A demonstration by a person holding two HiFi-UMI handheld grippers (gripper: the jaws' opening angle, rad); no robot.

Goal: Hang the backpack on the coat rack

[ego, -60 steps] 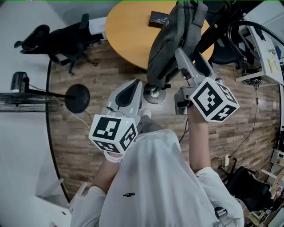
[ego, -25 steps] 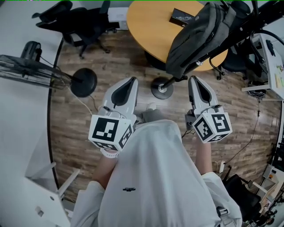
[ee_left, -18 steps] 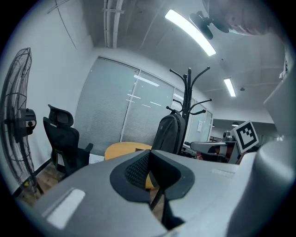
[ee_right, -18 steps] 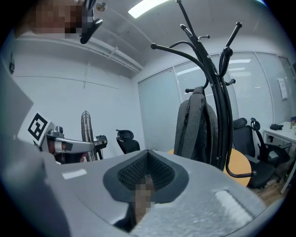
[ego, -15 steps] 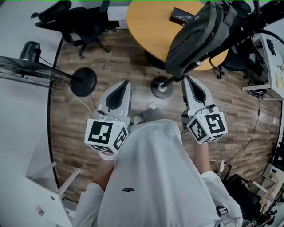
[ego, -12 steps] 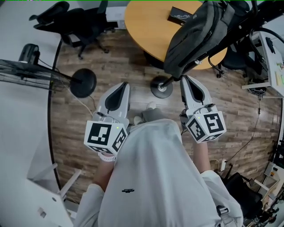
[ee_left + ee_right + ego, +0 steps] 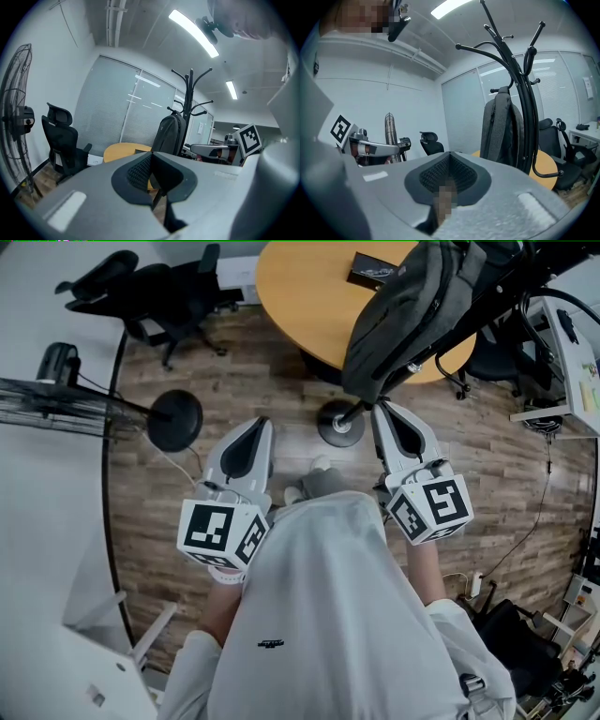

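Observation:
A dark grey backpack [image 7: 412,310] hangs by its top loop from the black coat rack, whose round base [image 7: 339,423] stands on the wood floor beside the table. Both grippers are held low in front of the person, apart from the bag. My left gripper [image 7: 246,427] is shut with nothing in it. My right gripper [image 7: 384,413] is also shut and empty, its tip just below the bag's bottom edge in the head view. The left gripper view shows the backpack [image 7: 168,133] on the coat rack [image 7: 190,103] ahead. In the right gripper view the backpack [image 7: 499,126] hangs against the curved pole [image 7: 520,93].
A round wooden table [image 7: 300,287] with a black item [image 7: 370,270] stands behind the rack. Black office chairs [image 7: 141,296] are at the back left. A floor fan [image 7: 56,399] with a round base [image 7: 175,420] stands at the left. A desk [image 7: 562,343] and cables line the right.
The right gripper has come down and back from the backpack, which stays hanging on the rack. Both grippers now sit side by side near the person's body.

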